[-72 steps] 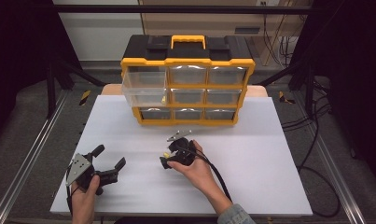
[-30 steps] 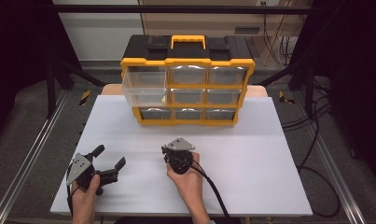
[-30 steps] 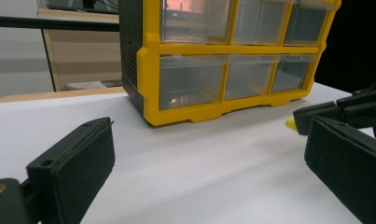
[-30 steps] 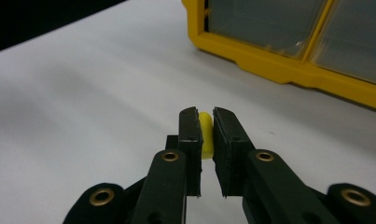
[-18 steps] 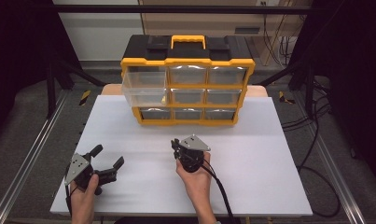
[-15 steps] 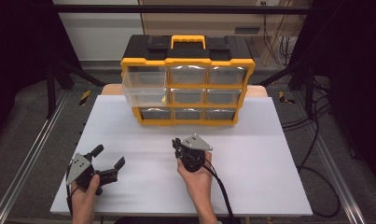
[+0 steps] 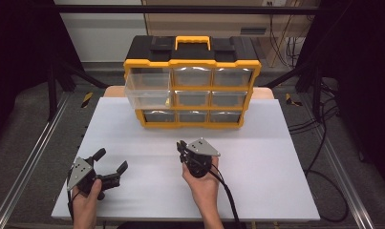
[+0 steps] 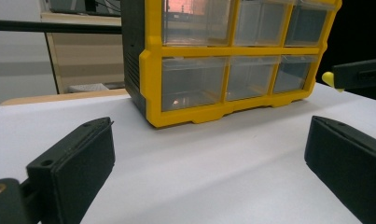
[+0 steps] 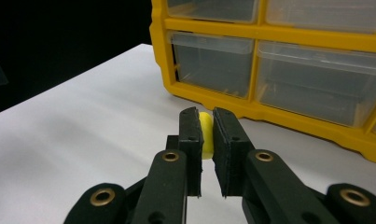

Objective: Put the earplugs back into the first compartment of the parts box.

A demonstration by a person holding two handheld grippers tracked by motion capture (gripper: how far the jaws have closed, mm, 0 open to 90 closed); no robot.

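a small yellow object (image 9: 205, 135) was found pinched between the two black jaws of the right gripper (image 9: 206, 140), near their tips; its exact kind could not be told. in the left gripper view the same yellow piece (image 8: 327, 79) was seen at the far right, projecting from the tip of a dark jaw. in the high view the right gripper (image 7: 182, 149) was held by a hand (image 7: 203, 183) above the near middle of the white table (image 7: 276, 157), its jaws directed toward the organizer and a grey three-cornered plate (image 7: 202, 147) seen on top. a black cable (image 7: 228, 200) was noted trailing back from it along the forearm.

the left gripper (image 7: 111, 161) was held by the other hand (image 7: 85, 205) at the near left of the table, well apart from the right one, with its jaws spread wide and nothing between them. in its own view the two pads (image 8: 71, 170) were seen far apart over bare table.

a yellow and black drawer organizer (image 7: 192, 81) was recorded standing at the far middle of the table, with a yellow handle (image 7: 193, 42) on its black top and three rows of clear drawers. the upper left drawer (image 7: 148, 90) was found pulled out toward the person; the others were seated flush. the contents of the drawers could not be made out.
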